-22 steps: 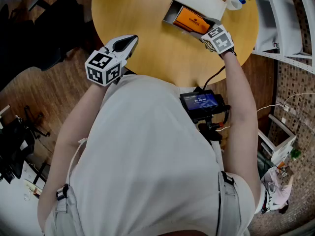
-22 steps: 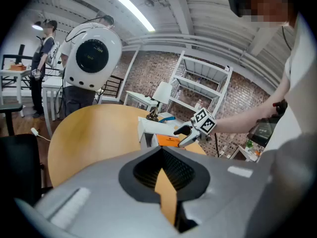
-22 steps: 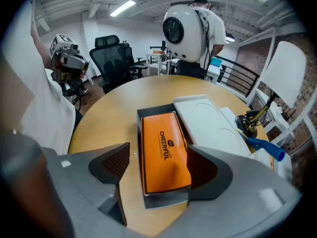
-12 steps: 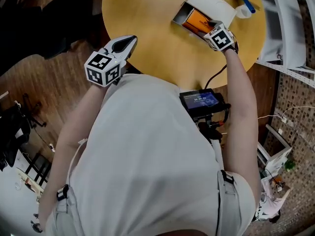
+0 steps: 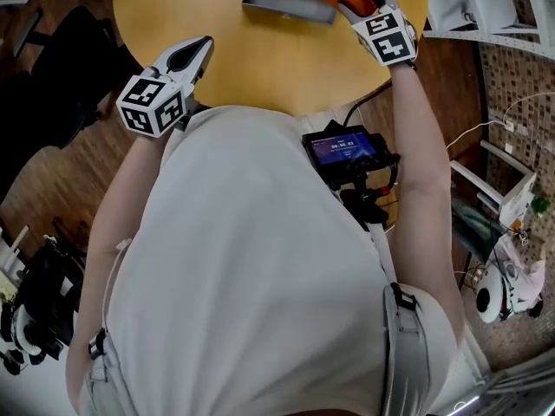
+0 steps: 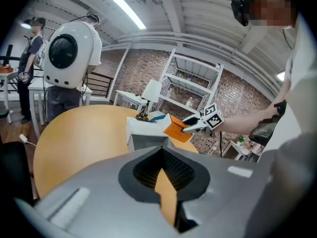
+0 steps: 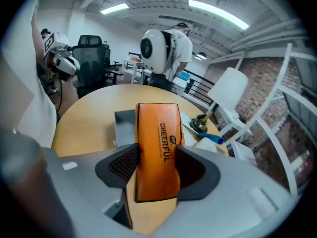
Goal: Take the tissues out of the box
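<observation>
Right claw [image 7: 156, 166] pinches the tissue pack [image 7: 158, 128] by its sides, raised to clear the grey box [image 7: 124, 125] near the table's [image 7: 84, 123] far edge; left claw [image 6: 162, 170] idles closed, empty

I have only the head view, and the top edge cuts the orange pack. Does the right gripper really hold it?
Observer: Yes. In the right gripper view both pads of the right gripper press on the orange pack.
Operator: Is it out already?
Observer: The left gripper view shows it tilted, raised above the rim of the grey box.
Operator: And the other gripper?
Observer: The left gripper is shut, nothing between its jaws.
</observation>
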`<action>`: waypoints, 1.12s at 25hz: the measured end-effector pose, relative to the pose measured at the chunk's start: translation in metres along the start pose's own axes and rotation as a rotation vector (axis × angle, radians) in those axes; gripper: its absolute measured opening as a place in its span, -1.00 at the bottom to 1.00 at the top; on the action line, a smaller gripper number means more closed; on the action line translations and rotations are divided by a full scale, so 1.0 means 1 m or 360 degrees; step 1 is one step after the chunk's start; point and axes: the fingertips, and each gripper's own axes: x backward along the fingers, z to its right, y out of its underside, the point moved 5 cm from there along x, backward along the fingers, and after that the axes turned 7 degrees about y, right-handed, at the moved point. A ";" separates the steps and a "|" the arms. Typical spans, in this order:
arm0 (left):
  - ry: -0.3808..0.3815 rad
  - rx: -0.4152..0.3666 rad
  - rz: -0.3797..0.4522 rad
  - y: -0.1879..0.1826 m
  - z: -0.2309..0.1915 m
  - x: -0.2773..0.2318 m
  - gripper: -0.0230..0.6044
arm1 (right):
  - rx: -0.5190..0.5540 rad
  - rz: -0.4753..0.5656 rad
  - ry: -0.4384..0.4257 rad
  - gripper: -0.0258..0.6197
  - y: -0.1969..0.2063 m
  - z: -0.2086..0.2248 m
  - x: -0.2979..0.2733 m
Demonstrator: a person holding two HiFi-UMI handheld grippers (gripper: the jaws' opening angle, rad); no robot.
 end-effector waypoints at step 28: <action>0.0141 0.0002 -0.0020 -0.008 -0.022 -0.037 -0.93 | -0.0651 -0.0276 0.0205 -0.07 0.125 -0.011 0.025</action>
